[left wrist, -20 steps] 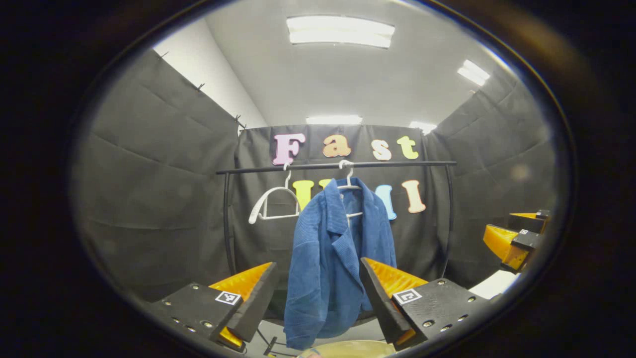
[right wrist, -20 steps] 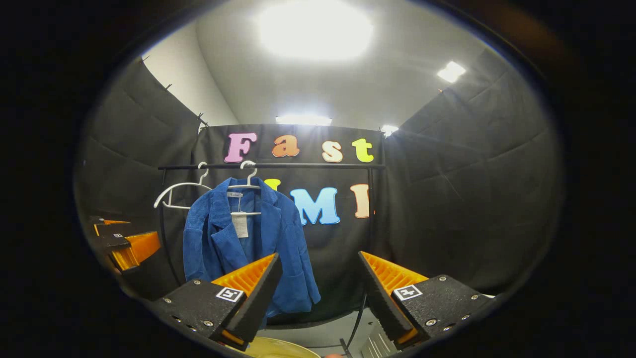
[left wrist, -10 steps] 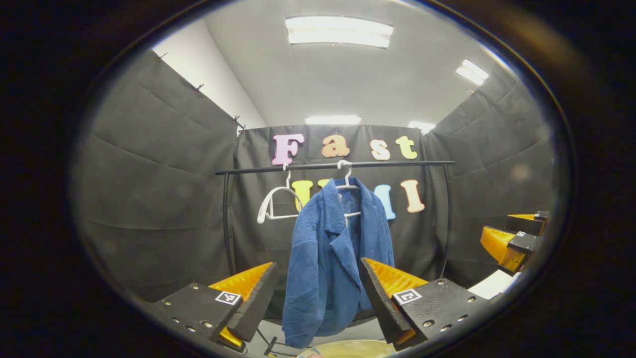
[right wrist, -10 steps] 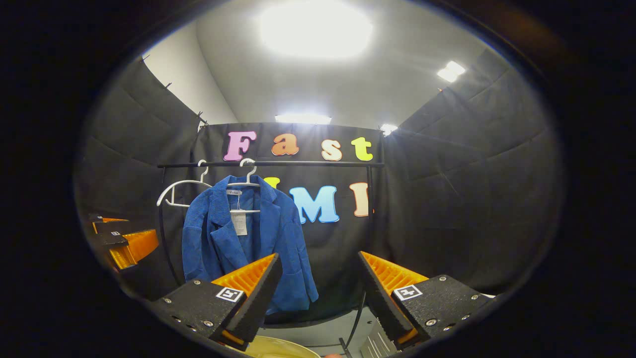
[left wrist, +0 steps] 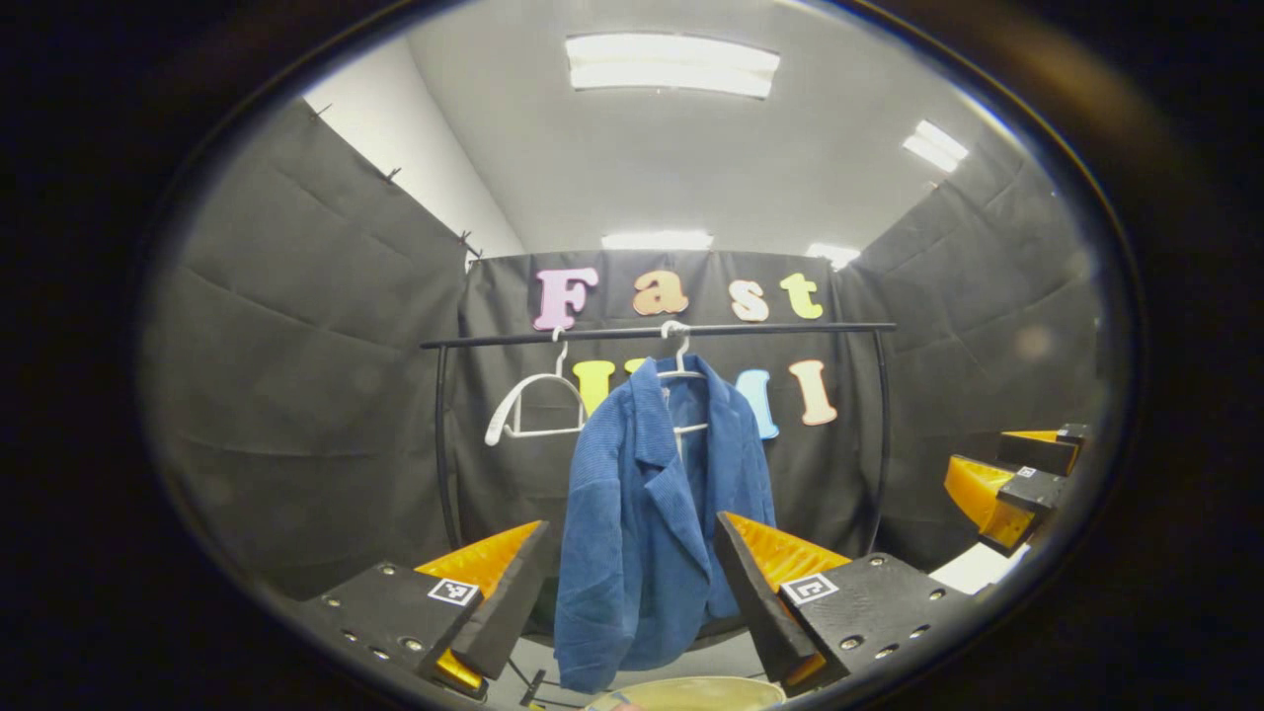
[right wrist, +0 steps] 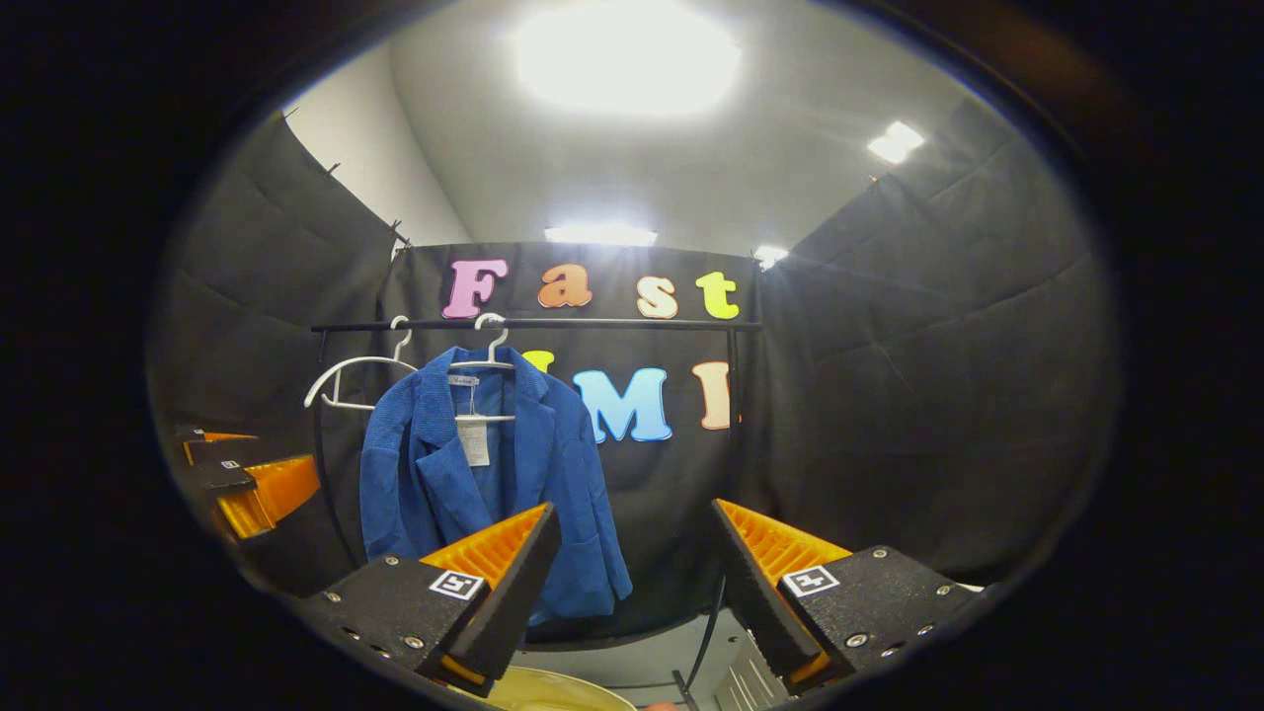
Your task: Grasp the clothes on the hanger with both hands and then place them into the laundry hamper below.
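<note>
A blue corduroy-textured jacket (left wrist: 652,513) hangs from a white plastic hanger (left wrist: 681,370) on a thin black metal clothes rail (left wrist: 657,334) that spans the back of the black-draped booth. In the left gripper view the jacket falls between the spread fingers of the left gripper (left wrist: 627,592), well beyond them and untouched; the jaws stand released with nothing between them. A 2nd white hanger (left wrist: 528,410), bare, hooks onto the same rail just beside the jacket. At the bottom edge of that view, under the jacket's hem, curves the pale yellow rim of the round laundry hamper (left wrist: 691,694).

In the right gripper view the jacket (right wrist: 484,494) shows its open front, with a white paper tag (right wrist: 475,441) dangling inside the collar, beneath its white hanger (right wrist: 486,355) on the rail (right wrist: 538,324). The bare hanger (right wrist: 355,380) sits next to it. The right gripper (right wrist: 632,583) is likewise released, its 2 fingers wide apart and holding nothing, with the jacket off behind its near finger. The hamper's pale rim (right wrist: 553,691) shows low between the fingers. Each gripper also appears at the edge of the other's view: the right gripper (left wrist: 1012,479) and the left gripper (right wrist: 247,479), both short of the rail.
</note>
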### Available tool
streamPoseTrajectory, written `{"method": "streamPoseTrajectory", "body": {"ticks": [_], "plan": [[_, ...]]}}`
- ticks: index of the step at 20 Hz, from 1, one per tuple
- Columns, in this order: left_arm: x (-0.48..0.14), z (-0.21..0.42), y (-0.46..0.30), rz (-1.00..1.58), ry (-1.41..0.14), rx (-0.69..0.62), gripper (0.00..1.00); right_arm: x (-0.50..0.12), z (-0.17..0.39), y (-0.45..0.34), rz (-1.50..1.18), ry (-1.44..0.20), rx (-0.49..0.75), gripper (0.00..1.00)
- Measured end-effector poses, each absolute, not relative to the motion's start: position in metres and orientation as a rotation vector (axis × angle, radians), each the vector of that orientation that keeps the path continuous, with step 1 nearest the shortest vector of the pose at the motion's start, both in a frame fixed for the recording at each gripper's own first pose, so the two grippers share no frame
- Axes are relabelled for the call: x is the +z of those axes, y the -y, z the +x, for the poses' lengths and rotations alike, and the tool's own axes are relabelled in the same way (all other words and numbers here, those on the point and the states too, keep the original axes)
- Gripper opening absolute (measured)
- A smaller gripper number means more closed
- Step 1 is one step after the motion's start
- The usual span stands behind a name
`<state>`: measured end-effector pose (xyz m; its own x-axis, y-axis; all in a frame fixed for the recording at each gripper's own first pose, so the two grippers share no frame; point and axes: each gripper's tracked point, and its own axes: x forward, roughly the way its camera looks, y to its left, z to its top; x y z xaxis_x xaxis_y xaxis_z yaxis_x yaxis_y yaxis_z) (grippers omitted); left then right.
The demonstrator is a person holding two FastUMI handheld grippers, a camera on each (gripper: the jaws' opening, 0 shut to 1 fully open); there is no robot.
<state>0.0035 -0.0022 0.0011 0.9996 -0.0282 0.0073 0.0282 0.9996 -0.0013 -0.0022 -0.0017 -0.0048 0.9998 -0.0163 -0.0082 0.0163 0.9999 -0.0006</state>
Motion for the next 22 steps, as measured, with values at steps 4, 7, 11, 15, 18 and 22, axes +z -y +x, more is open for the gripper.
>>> {"method": "streamPoseTrajectory", "body": {"ticks": [4, 7, 11, 15, 18, 22], "plan": [[0.003, 0.004, 0.0, -0.01, 0.005, -0.026, 0.94, -0.001, 0.001, 0.0, 0.006, -0.006, -0.018, 0.94], [0.008, 0.004, 0.001, -0.01, 0.013, -0.03, 0.95, 0.006, 0.004, -0.003, 0.007, 0.003, -0.017, 0.93], [0.02, 0.011, 0.0, -0.011, 0.032, -0.039, 0.94, 0.021, 0.013, -0.005, 0.007, 0.028, -0.014, 0.94], [0.029, 0.022, 0.001, -0.027, 0.033, -0.038, 0.94, 0.036, 0.026, -0.006, -0.002, 0.051, -0.003, 0.93], [0.036, 0.033, 0.0, -0.018, 0.038, -0.026, 0.94, 0.044, 0.044, -0.011, 0.006, 0.059, 0.022, 0.94], [0.039, 0.053, 0.002, -0.008, 0.041, -0.005, 0.94, 0.053, 0.073, -0.02, 0.02, 0.074, 0.068, 0.94]]}}
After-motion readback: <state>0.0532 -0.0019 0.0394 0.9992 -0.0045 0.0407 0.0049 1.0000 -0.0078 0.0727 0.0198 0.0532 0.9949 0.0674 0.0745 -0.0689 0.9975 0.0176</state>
